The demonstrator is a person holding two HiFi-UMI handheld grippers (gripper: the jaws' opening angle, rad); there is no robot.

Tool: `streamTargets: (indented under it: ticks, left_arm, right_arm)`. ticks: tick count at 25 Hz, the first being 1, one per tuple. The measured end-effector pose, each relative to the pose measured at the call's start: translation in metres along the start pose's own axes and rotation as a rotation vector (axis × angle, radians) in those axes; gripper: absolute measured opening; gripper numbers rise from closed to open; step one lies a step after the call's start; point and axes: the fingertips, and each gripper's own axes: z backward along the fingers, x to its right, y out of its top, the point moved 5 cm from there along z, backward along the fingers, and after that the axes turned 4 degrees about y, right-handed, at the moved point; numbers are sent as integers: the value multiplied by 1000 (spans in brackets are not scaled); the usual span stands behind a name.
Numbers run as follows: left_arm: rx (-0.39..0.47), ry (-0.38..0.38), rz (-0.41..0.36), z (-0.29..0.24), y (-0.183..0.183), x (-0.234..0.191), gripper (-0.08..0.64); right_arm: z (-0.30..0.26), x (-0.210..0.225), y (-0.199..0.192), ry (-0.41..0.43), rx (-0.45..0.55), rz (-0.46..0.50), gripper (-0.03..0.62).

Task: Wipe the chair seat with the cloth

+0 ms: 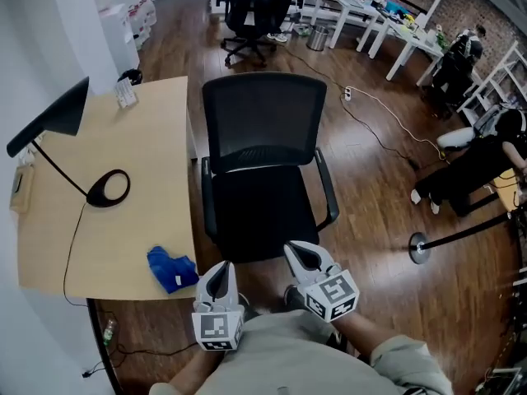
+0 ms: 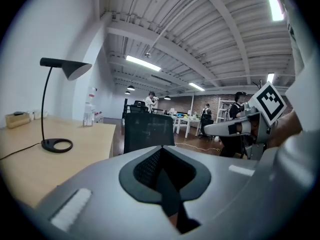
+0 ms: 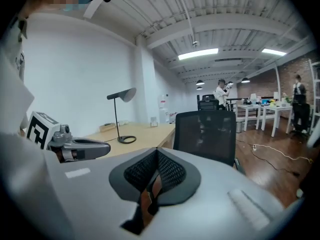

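Note:
The black mesh office chair [image 1: 262, 138] faces me, and its dark seat [image 1: 262, 216] is bare. A crumpled blue cloth [image 1: 170, 269] lies on the wooden desk [image 1: 156, 138] near the desk's front right corner, left of the seat. My left gripper [image 1: 219, 273] is held close to my body just right of the cloth, shut and empty. My right gripper [image 1: 298, 253] hovers at the seat's front edge, also shut with nothing in it. Both gripper views look level at the chair back [image 2: 149, 130] [image 3: 206, 129]; the cloth is out of sight there.
A black desk lamp [image 1: 105, 189] with its cord stands on the desk, with small items at the far edge. Behind are a second office chair [image 1: 251, 11], white tables [image 1: 375, 19], a floor cable [image 1: 387, 118], a stanchion base [image 1: 420, 248] and a seated person [image 1: 482, 163].

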Motion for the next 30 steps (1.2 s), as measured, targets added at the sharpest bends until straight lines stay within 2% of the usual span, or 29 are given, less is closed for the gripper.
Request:
streamTargets:
  ticks: [4, 8, 12, 18, 22, 26, 30]
  left_arm:
    - [-15, -35, -29, -7, 3, 32, 5]
    - [-50, -67, -69, -11, -5, 75, 5]
    - [-27, -87, -103, -6, 0, 129, 5]
    - [-40, -53, -149, 13, -12, 186, 5]
    - [-37, -4, -177, 33, -20, 217, 5]
    - [-59, 50, -169, 53, -33, 230, 5]
    - [-37, 76, -157, 62, -30, 233, 5]
  right_arm:
    - [40, 11, -3, -76, 67, -32, 0]
    - [76, 16, -16, -93, 104, -42, 0]
    - [123, 29, -32, -102, 128, -37, 0]
    - [182, 42, -55, -88, 157, -67, 0]
    - [209, 47, -69, -34, 152, -59, 0]
    - [226, 46, -81, 9, 145, -66, 0]
    - [238, 45, -79, 2, 161, -49, 0]
